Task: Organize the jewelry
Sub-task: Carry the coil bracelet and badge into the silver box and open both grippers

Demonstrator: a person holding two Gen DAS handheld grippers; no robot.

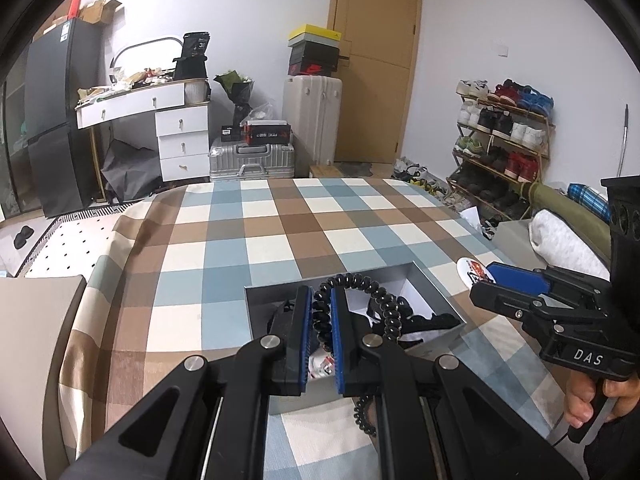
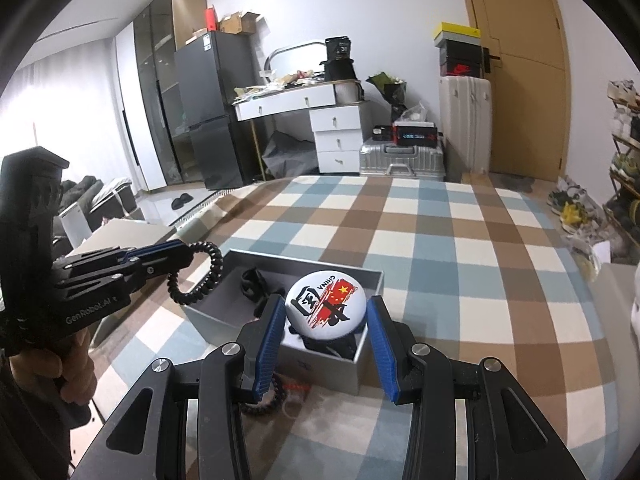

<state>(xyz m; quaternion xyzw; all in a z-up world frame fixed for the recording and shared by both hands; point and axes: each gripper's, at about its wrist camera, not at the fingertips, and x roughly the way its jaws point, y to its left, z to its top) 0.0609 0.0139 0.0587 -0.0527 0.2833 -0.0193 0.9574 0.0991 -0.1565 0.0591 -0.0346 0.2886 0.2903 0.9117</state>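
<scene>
An open grey box (image 1: pixel 262 298) (image 2: pixel 320 364) sits on the checked bedspread and holds dark items. My left gripper (image 1: pixel 321 300) is shut on a black bead bracelet (image 1: pixel 384 300), which loops above the box's left side; it also shows in the right wrist view (image 2: pixel 212 268). My right gripper (image 2: pixel 326 312) holds a round white badge (image 2: pixel 324 304) with a red flag print between its blue pads, over the box's right part. In the left wrist view that gripper (image 1: pixel 486 286) shows at the right with the badge (image 1: pixel 474 272). Another black bead strand (image 2: pixel 268 396) lies in front of the box.
The checked bedspread (image 1: pixel 280 224) stretches ahead. Beyond it stand a white dresser (image 1: pixel 180 136), silver suitcases (image 1: pixel 250 160), a dark fridge (image 1: pixel 60 120), a wooden door (image 1: pixel 376 60) and a shoe rack (image 1: pixel 504 140). A grey pillow (image 1: pixel 560 240) lies at the right.
</scene>
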